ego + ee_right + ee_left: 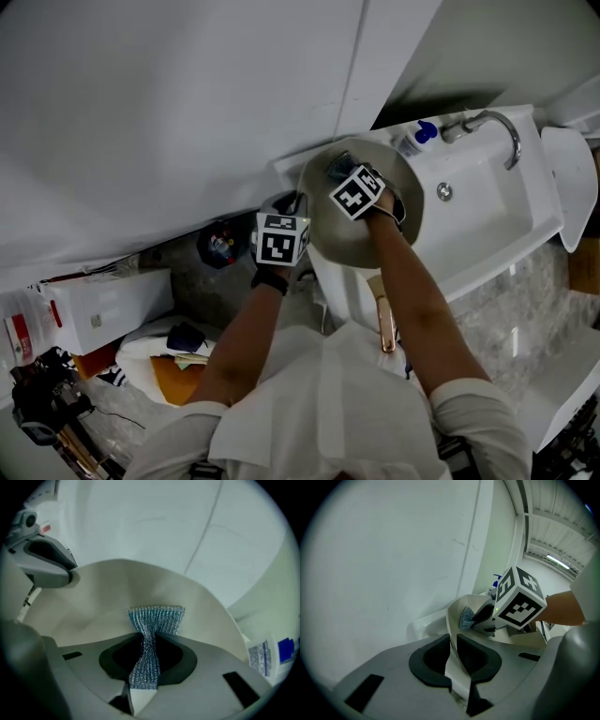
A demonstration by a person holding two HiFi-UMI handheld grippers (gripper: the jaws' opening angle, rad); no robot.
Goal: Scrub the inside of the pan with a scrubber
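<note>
A cream pan (pixel 367 232) is held tilted over the left end of the white sink (pixel 487 220); its copper-coloured handle (pixel 384 323) points back toward me. My left gripper (pixel 296 201) is shut on the pan's left rim, and the thin rim (pixel 451 660) runs between its jaws. My right gripper (pixel 339 171) is inside the pan, shut on a blue-grey mesh scrubber (pixel 157 619). The scrubber's free end fans out against the pan's inner wall (pixel 93 604). From the left gripper view, the scrubber (pixel 466 617) shows in front of the right gripper's marker cube (pixel 519 600).
A faucet (pixel 497 127) and a blue-capped bottle (pixel 418 138) stand at the sink's back edge, close to the pan. A white wall runs right behind the pan. A white box (pixel 103 305) and mixed clutter lie on the floor at the left.
</note>
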